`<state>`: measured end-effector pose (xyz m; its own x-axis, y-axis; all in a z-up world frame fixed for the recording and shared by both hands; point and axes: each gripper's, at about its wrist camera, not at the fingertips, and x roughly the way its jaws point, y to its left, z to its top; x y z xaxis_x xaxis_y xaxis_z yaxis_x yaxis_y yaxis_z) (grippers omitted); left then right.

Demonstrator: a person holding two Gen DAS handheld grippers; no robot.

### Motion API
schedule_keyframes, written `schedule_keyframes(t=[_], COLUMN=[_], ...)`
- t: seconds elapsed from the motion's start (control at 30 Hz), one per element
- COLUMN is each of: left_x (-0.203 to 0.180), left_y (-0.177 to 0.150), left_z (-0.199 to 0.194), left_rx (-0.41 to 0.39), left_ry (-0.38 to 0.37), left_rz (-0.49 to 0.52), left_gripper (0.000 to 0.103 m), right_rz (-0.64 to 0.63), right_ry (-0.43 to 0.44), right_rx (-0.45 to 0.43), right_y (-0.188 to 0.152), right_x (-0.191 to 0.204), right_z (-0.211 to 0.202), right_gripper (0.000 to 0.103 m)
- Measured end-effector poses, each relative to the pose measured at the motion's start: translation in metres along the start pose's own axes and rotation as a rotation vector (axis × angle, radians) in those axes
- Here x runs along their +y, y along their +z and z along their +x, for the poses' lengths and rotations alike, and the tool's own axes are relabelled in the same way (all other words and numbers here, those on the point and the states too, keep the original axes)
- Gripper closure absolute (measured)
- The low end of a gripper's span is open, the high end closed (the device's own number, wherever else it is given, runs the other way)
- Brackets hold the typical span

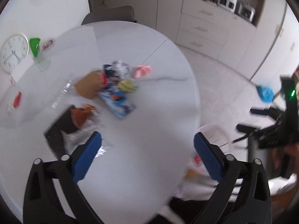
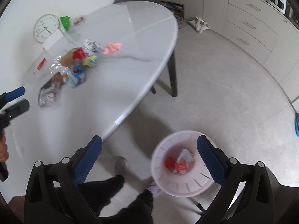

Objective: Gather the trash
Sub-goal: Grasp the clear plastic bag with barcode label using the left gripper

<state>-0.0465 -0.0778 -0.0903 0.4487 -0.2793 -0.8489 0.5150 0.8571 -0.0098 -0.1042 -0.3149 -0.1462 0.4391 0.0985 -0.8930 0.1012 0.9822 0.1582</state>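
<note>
A pile of trash lies on the white round table [image 1: 160,112]: a brown paper bag [image 1: 86,87], a blue wrapper [image 1: 118,103], a pink crumpled paper [image 1: 143,70], a yellow wad [image 1: 127,85] and a dark packet [image 1: 59,128]. My left gripper [image 1: 147,140] hangs open and empty over the table's near part, short of the pile. My right gripper [image 2: 149,141] is open and empty above the floor, with a pale pink bin [image 2: 168,186] below its right finger. Red-orange wrappers [image 2: 175,165] and white paper lie in the bin. The pile [image 2: 76,69] shows far left in the right wrist view.
A wall clock [image 1: 14,53], a green bag [image 1: 34,45] and a clear box [image 1: 13,102] stand at the table's far left. A grey chair [image 1: 110,15] is behind the table. The person's legs and shoe [image 2: 119,166] are beside the bin. Cabinets [image 2: 248,26] and a blue mop [image 1: 265,93] are on the right.
</note>
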Motion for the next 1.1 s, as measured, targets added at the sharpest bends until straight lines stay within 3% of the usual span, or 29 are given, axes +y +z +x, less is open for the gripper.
schedule_keyframes(t=[0.23,0.4,0.57,0.63,0.83,1.1], left_x=[0.058,0.076,0.077,0.079,0.097,0.119], left_y=[-0.007,-0.013,-0.026,-0.031,-0.028,-0.033], left_z=[0.029,0.057,0.083,0.089,0.078,0.033], left_rx=[0.094,0.151,0.218,0.225,0.184,0.116], left_ry=[0.008,-0.006,-0.062,-0.070,-0.127,-0.158], left_rz=[0.252,0.411,0.570,0.616,0.515,0.326], left_gripper=[0.008,0.009,0.032,0.048,0.054,0.054], right_rz=[-0.015,-0.010,0.005,0.006,-0.013,-0.159], right_ry=[0.009,-0.003,-0.018,-0.023,0.011,0.065], right_rx=[0.001,0.017,0.038,0.047,0.055,0.016], right_y=[0.016,0.023,0.027,0.029,0.041,0.089], right_x=[0.061,0.093,0.114,0.120,0.141,0.185], right_z=[0.010,0.020,0.029,0.034,0.048,0.085], right_gripper=[0.003,0.003,0.003,0.003,0.003,0.007])
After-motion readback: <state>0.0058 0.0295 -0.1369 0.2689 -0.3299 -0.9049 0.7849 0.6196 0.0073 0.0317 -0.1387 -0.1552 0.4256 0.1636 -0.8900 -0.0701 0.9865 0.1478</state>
